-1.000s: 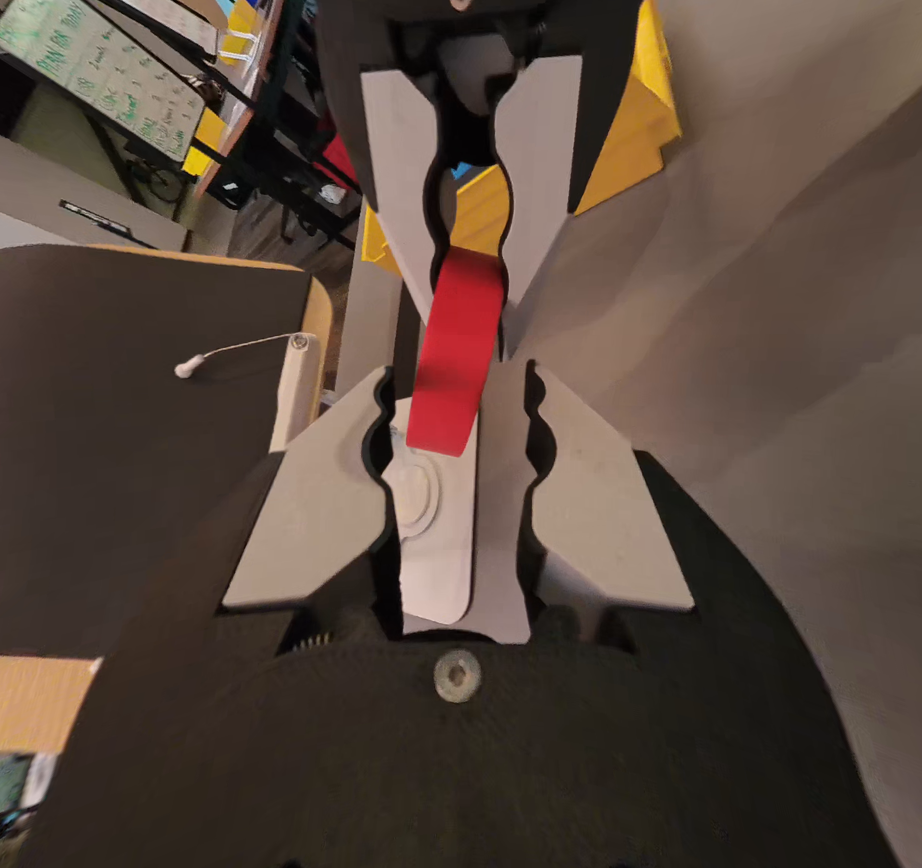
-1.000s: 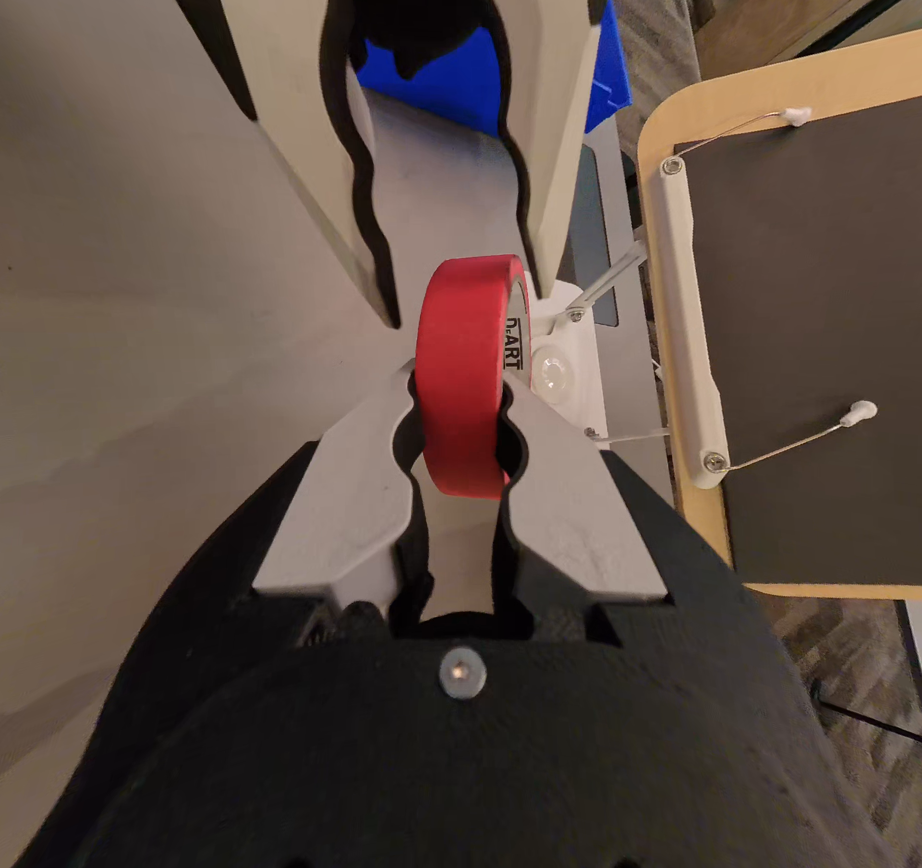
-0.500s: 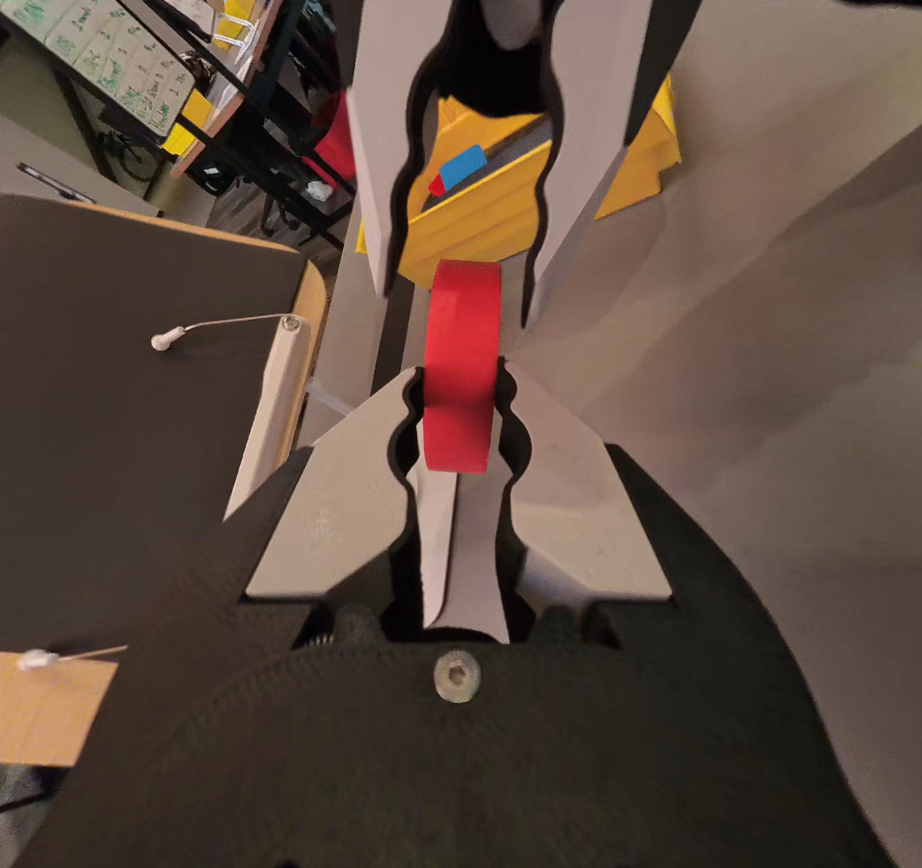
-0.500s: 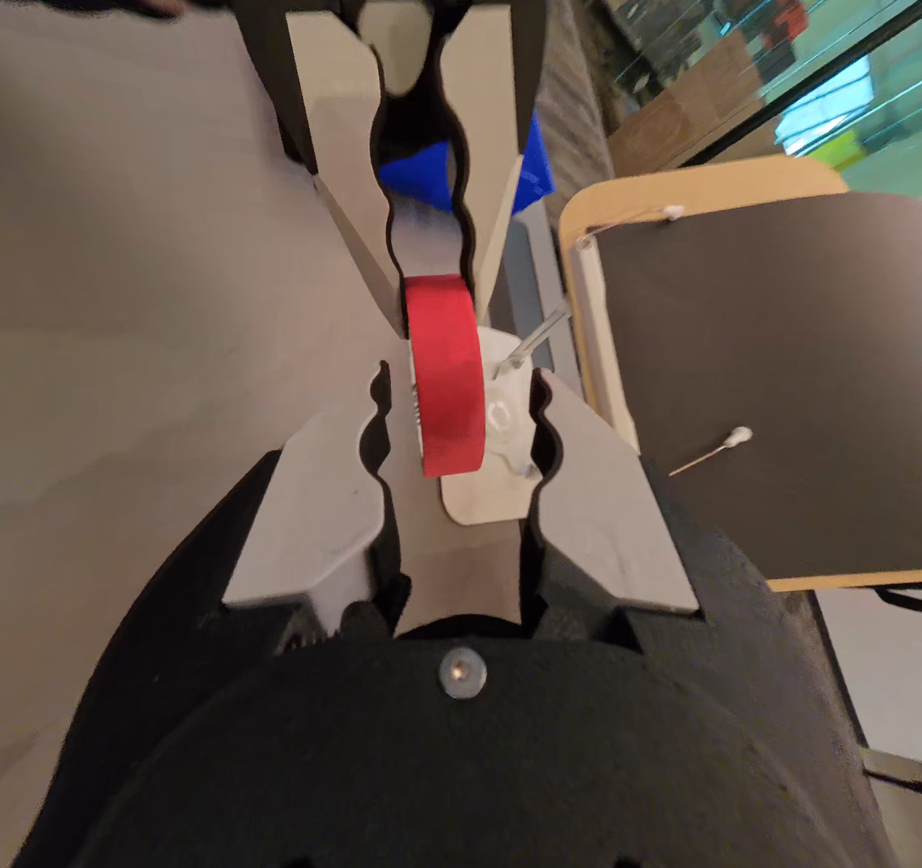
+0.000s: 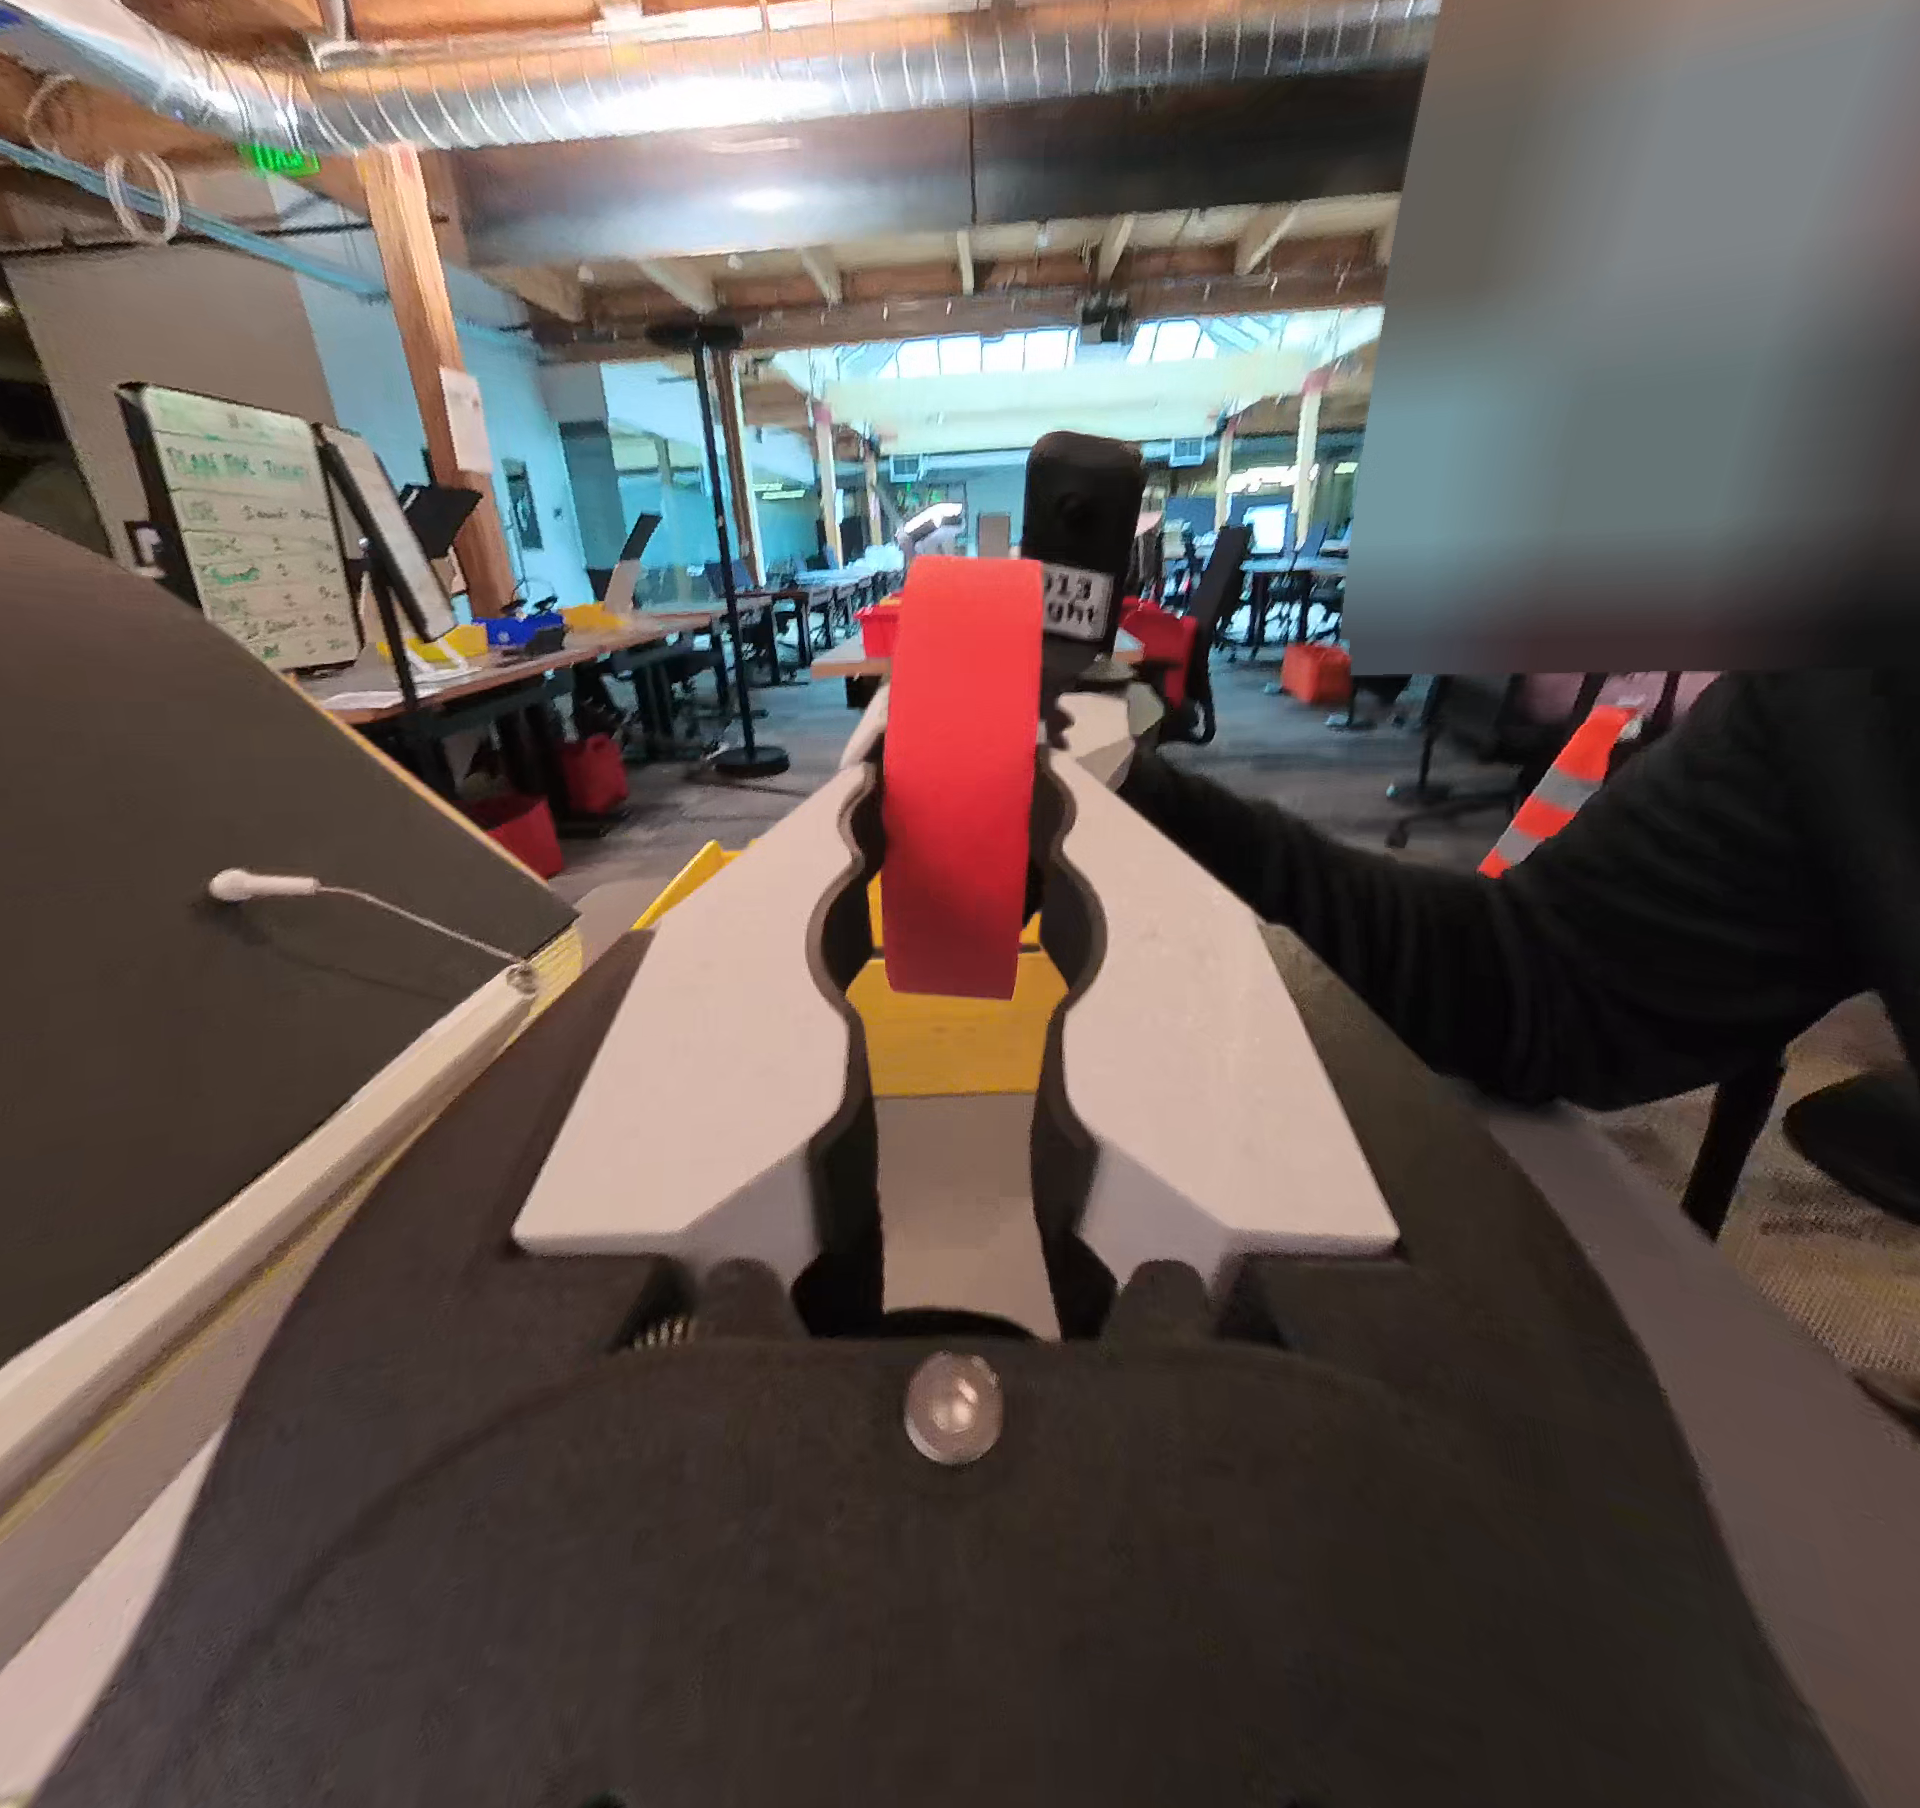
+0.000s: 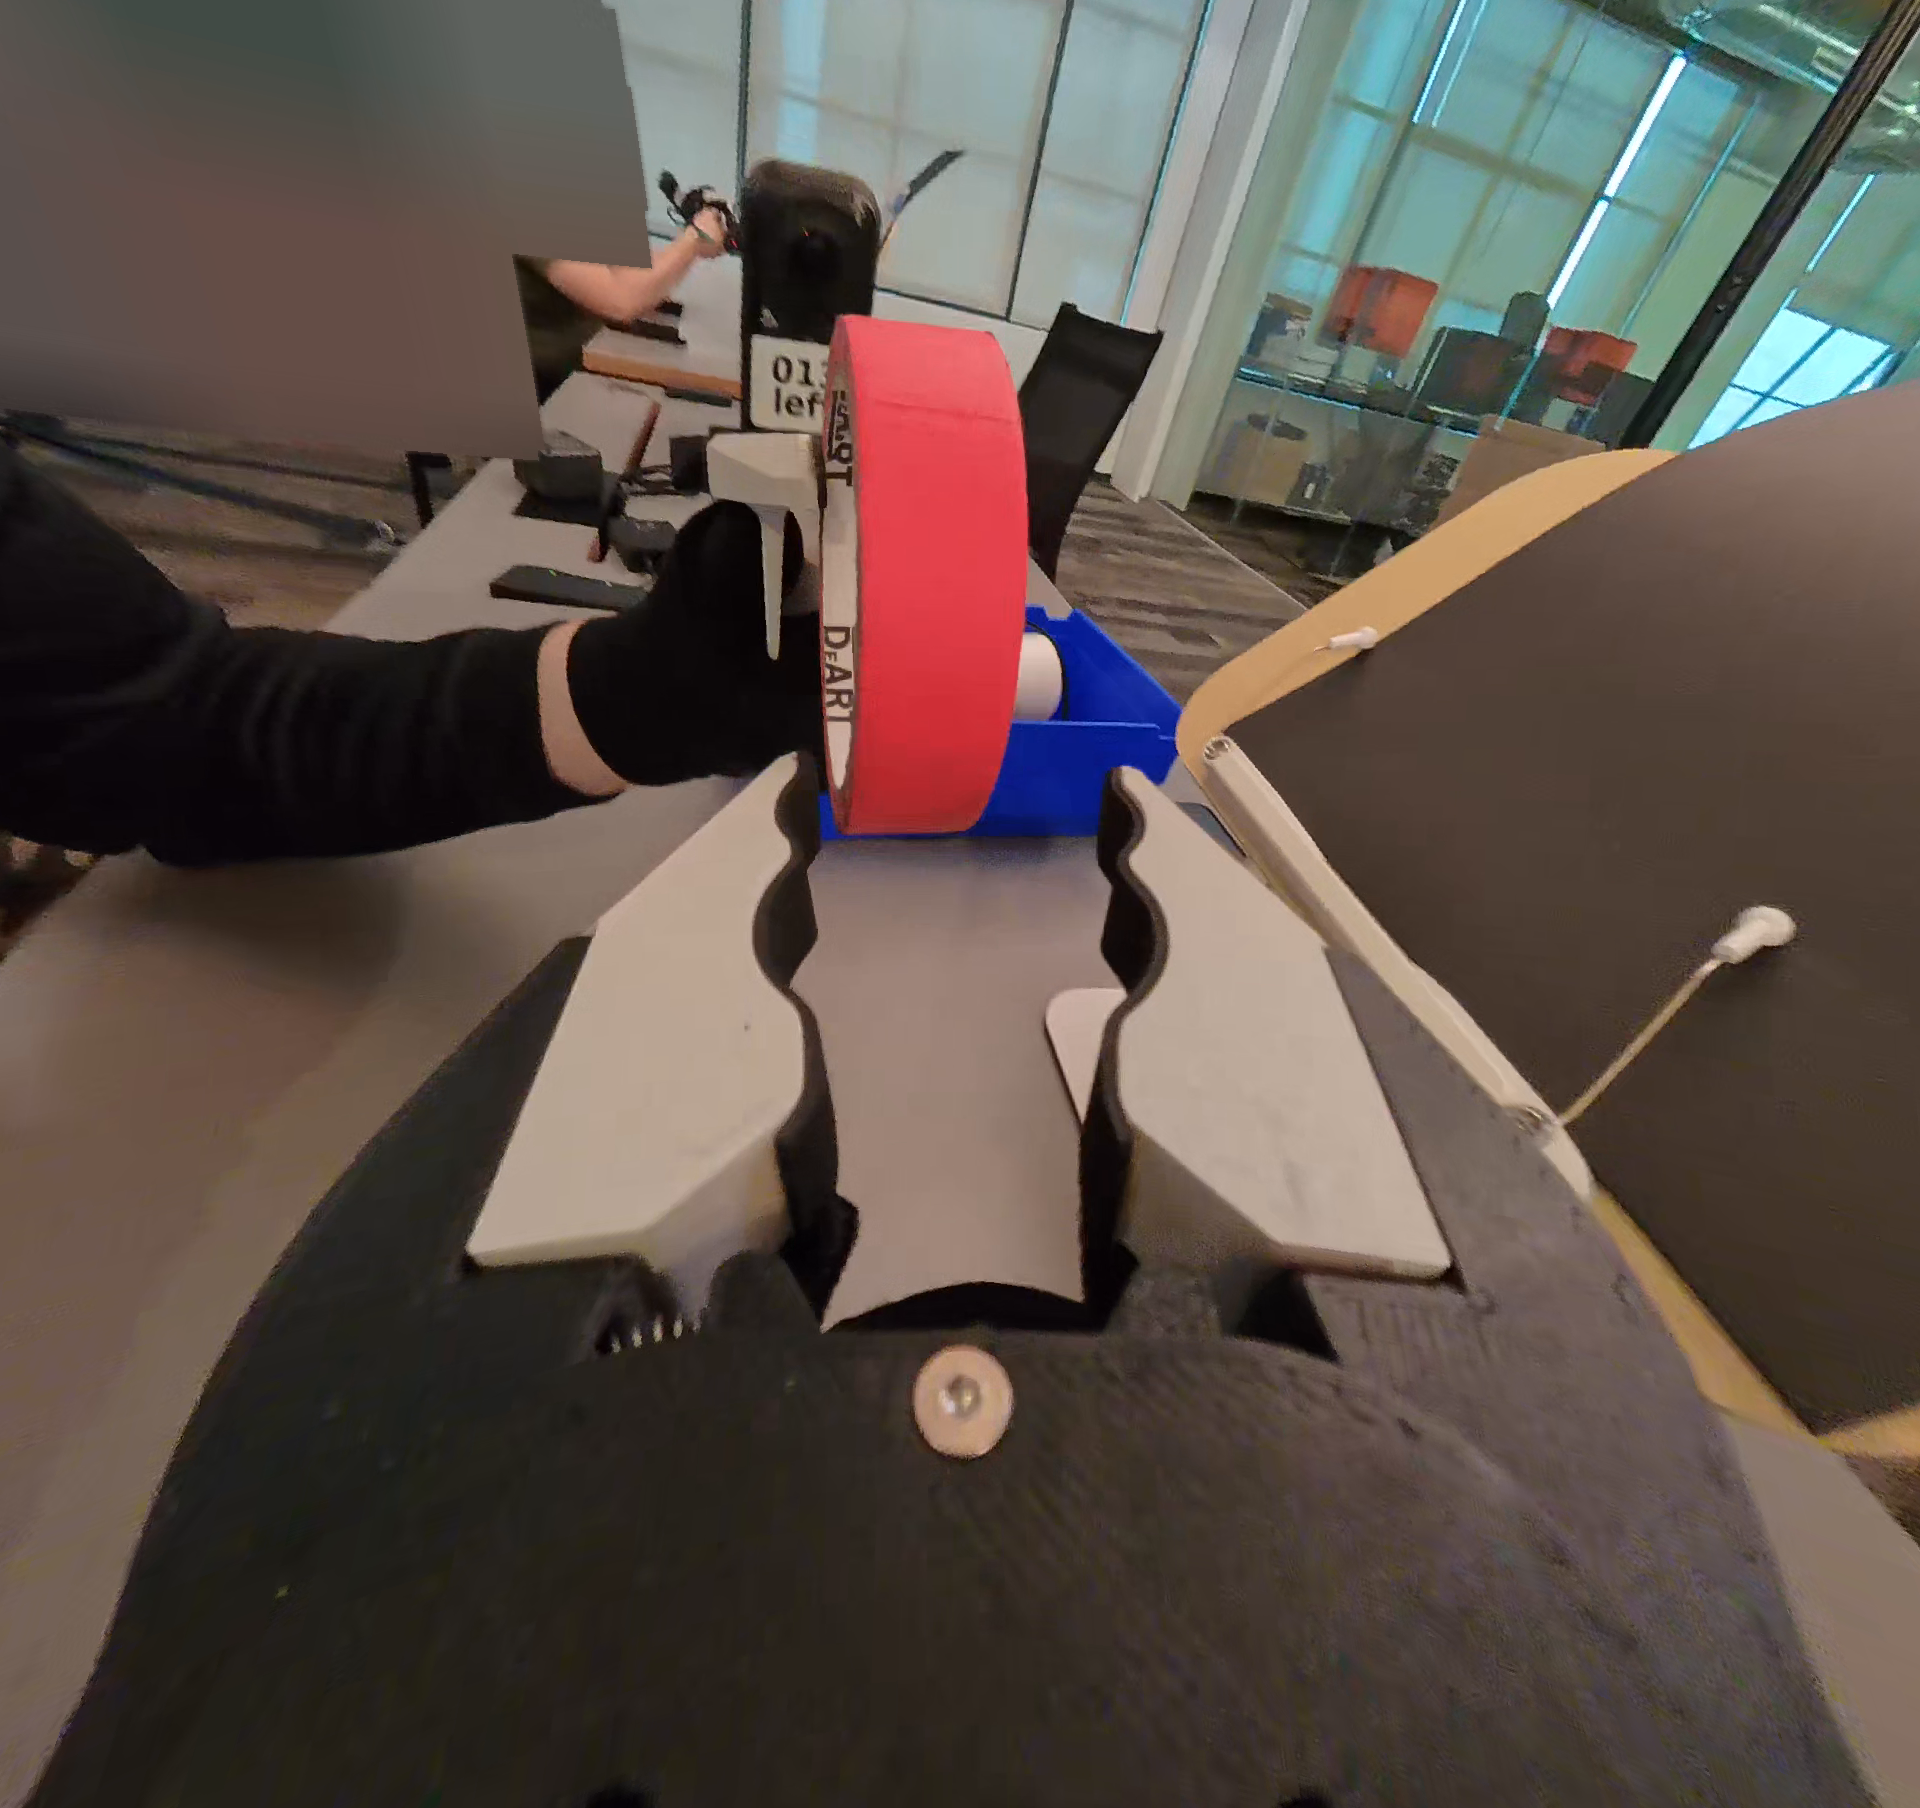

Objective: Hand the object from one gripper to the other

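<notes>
The red tape roll stands on edge, upright, pinched across its width between the tips of the left gripper, whose two pale fingers press against the roll's flat sides; from that gripper's own camera the roll sits dead ahead at twelve o'clock, and most of it sticks out past the fingertips. In the right wrist view the same roll hangs just beyond the right gripper, which is spread wide and holds nothing, its fingers set apart on either side of the roll's lower edge, seemingly without touching it. Judging by this, the transfer looks done, with the left side carrying and the right side released. The chief risk is the grip itself: only the lower part of the roll is caught near the fingertips, so a jolt or a quick swing could lever it out, and a round roll that lands on edge would run off across the grey table. A second risk is the free gripper's fingertips, which stand close by the roll's lower edge; if that side is drawn away crookedly, a tip could clip the roll and twist it loose. The blue bin lies behind the roll at about one o'clock in the right wrist view, the yellow bin under it at six o'clock in the left wrist view, and the tilted black board stands at three o'clock, near enough to catch a careless sweep.
</notes>
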`<state>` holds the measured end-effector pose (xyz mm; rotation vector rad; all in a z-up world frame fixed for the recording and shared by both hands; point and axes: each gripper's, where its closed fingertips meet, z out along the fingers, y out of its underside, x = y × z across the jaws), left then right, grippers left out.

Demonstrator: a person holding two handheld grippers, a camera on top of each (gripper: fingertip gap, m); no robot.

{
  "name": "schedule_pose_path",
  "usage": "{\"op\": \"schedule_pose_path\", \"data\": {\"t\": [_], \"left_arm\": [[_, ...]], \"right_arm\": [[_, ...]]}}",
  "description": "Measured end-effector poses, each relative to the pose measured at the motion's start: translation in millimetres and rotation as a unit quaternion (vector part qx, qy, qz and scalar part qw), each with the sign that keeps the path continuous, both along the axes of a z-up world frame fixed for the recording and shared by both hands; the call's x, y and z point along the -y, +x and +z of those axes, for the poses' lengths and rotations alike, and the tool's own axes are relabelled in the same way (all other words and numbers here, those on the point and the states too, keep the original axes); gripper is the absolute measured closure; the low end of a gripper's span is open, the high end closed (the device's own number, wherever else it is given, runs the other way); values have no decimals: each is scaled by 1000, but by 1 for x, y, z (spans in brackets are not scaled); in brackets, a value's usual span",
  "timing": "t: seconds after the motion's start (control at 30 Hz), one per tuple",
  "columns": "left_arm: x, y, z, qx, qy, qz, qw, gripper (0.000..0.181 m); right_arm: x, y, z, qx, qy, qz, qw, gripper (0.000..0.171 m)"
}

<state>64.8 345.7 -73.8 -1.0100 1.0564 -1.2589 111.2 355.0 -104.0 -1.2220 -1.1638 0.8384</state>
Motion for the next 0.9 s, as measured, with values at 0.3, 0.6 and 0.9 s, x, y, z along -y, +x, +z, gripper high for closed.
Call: {"op": "schedule_pose_path", "data": {"t": [0.3, 0.6, 0.9], "left_arm": [[-3, 5, -7, 22, -16, -15, 1000, 155], [-19, 0, -9, -10, 24, 68, 997, 136], [-8, 10, -4, -129, 164, 175, 962, 127]], "right_arm": [[5, -10, 3, -38, -27, 34, 998, 144], [-8, -5, -3, -14, -58, -7, 998, 145], [-10, -1, -19, 84, -13, -51, 995, 145]]}}
